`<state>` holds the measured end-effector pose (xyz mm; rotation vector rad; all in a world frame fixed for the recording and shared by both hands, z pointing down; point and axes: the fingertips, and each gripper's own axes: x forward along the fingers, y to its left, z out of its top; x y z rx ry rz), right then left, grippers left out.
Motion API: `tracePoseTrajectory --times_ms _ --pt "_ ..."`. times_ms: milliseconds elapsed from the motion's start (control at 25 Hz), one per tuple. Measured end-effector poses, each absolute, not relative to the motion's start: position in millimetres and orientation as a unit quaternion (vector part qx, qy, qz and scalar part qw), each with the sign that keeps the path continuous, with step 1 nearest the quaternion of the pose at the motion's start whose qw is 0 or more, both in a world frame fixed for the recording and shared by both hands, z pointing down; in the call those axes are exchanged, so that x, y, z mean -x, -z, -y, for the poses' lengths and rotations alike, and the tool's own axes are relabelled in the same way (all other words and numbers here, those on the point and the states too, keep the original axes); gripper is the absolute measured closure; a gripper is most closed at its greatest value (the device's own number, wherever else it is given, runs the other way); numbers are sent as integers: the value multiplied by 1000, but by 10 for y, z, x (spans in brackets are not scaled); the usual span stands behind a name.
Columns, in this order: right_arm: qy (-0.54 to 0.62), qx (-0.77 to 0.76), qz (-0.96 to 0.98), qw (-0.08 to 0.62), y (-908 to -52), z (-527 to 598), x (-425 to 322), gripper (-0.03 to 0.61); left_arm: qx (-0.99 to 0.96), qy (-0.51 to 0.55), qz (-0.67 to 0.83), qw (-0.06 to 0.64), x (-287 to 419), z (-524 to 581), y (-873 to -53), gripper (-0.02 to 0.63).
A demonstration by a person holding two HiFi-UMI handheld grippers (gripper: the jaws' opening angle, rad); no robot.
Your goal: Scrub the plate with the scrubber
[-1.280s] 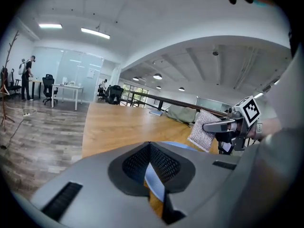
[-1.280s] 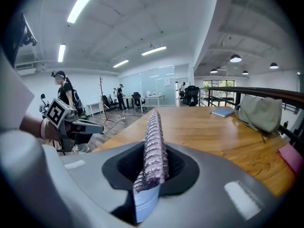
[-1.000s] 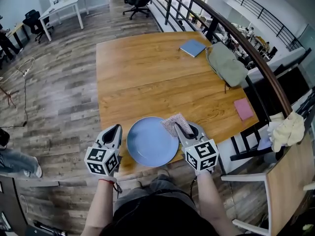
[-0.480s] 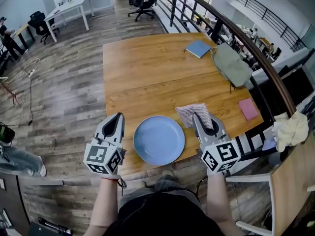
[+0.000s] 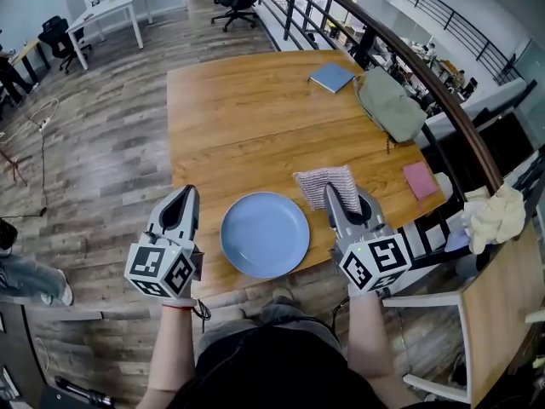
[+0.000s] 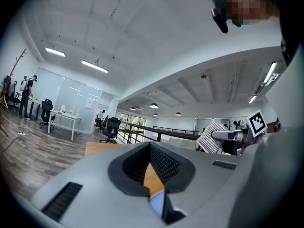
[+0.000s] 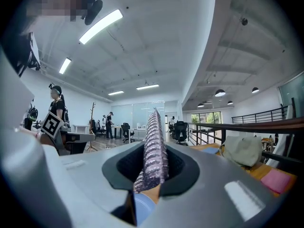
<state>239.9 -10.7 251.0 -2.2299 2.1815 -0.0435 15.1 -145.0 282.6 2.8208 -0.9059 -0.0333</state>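
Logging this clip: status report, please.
Left gripper shut, empty. Right gripper shut on scrubber, beside blue plate, not on it. Nothing between them.

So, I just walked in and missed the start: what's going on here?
A person holds tongs in each hand at a wooden table. The right tongs are shut on a knitted scrubber, just right of the blue plate and not on it. The left tongs are shut and empty, left of the plate.
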Motion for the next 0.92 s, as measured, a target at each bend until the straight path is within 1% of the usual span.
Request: tracePoseTrajectory --times_ms 920 --pt "10 716 -697 18 -2513 29 -2172 502 -950 8 296 100 -29 1465 -2895 617"
